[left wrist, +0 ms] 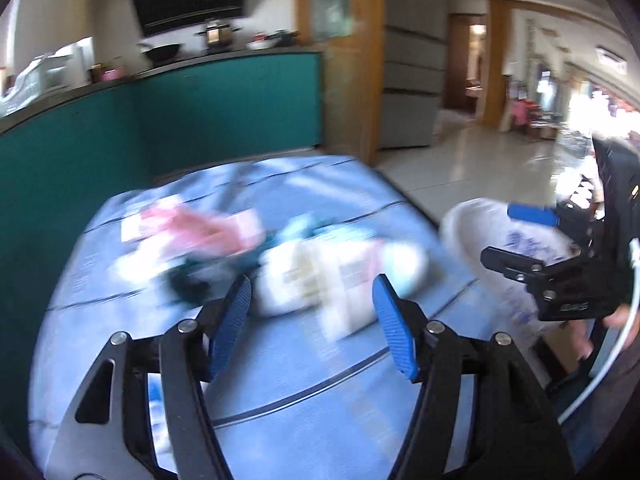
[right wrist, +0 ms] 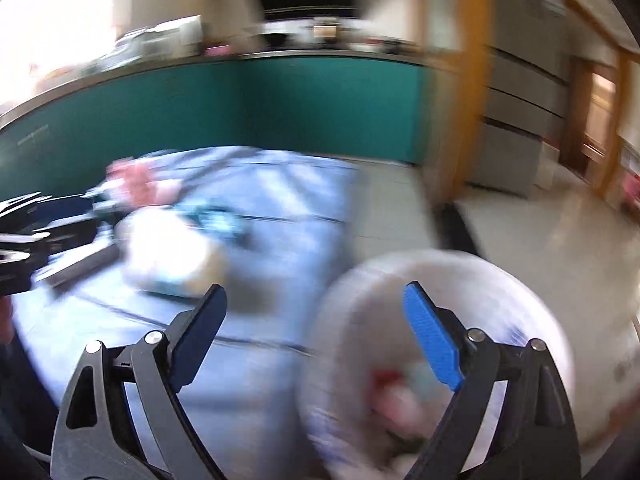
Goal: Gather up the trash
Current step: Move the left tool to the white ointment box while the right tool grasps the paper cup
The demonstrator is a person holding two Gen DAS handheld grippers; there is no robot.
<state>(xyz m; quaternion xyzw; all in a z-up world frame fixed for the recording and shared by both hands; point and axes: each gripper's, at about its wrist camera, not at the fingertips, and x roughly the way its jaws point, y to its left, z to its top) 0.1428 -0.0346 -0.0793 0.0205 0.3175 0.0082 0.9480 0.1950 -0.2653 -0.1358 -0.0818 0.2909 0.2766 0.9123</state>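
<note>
Both views are motion-blurred. Trash lies on a table with a light blue cloth (left wrist: 280,360): pink wrappers (left wrist: 200,228), a dark teal wrapper (left wrist: 208,276) and a white packet (left wrist: 320,276). My left gripper (left wrist: 312,308) is open and empty, just short of the white packet. A white plastic bag (left wrist: 512,248) hangs open off the table's right side; it holds some pink and red trash (right wrist: 396,396). My right gripper (right wrist: 316,320) is open and empty above the bag's mouth (right wrist: 400,280). The white packet (right wrist: 168,256) also shows in the right wrist view.
A teal counter wall (left wrist: 200,112) runs behind the table, with a wok (left wrist: 162,53) and pots on top. A wooden pillar (left wrist: 360,60) and a grey cabinet (left wrist: 412,80) stand at the right. Tiled floor (left wrist: 480,160) opens to the right.
</note>
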